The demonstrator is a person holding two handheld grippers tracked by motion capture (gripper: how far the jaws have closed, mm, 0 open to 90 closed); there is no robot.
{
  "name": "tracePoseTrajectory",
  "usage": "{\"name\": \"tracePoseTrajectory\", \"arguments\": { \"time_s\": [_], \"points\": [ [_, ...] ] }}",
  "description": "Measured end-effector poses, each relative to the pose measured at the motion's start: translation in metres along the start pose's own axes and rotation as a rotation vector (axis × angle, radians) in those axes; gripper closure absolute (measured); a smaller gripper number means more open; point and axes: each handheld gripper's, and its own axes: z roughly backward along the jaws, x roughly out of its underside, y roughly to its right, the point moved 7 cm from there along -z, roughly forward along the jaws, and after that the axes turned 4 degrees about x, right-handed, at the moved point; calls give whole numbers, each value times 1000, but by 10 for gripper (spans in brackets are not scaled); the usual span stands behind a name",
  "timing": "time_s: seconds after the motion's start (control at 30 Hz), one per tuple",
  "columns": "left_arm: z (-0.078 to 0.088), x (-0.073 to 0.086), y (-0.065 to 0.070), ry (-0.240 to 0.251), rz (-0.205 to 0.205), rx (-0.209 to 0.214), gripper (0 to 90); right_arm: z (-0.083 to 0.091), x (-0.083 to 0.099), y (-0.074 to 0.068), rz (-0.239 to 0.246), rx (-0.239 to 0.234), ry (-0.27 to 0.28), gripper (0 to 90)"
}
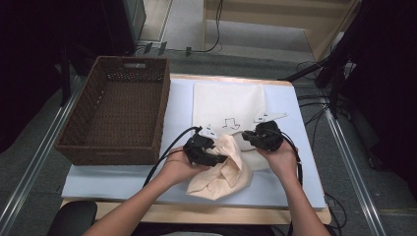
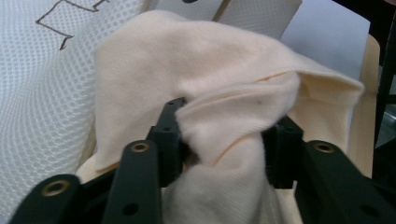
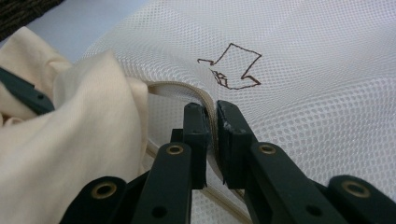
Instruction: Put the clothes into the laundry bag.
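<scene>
A cream cloth garment (image 1: 222, 172) lies bunched at the mouth of a white mesh bag (image 1: 228, 103) that is spread flat on the table. My left gripper (image 1: 218, 158) comes at it from the left. In the left gripper view a thick fold of the cream cloth (image 2: 210, 70) is squeezed between my left gripper's (image 2: 229, 135) jaws, with the mesh bag (image 2: 37, 93) beside it. My right gripper (image 1: 247, 139) is shut on the bag's beige rim; in the right gripper view my right gripper (image 3: 211, 121) pinches that edge below a drawn arrow on the mesh bag (image 3: 303, 93). The cream cloth (image 3: 70, 140) sits just left of it.
A dark wicker basket (image 1: 74, 146) stands at the left of the table, its inside bare. A pale blue mat (image 1: 123, 179) covers the tabletop under the bag. Cables trail from both grippers, and more cables lie on the floor at the right.
</scene>
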Motion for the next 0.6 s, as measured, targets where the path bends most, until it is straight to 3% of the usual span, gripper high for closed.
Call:
{"name": "tracePoseTrajectory", "arguments": {
  "time_s": [0.13,0.27,0.4,0.5,0.6],
  "points": [
    [-2,-1,7,8,-35,-8,724,1,-2,0,-12,1,7,839],
    [-6,-3,14,4,-45,0,762,5,-7,-2,-8,7,23,840],
    [-10,-7,16,-3,-11,15,771,10,-11,-5,-4,5,43,841],
    [-11,-15,12,-3,-16,-23,777,15,-15,-8,3,5,64,842],
    [-11,-24,6,1,14,-26,780,21,-19,-11,3,-5,82,842]
  ]
}}
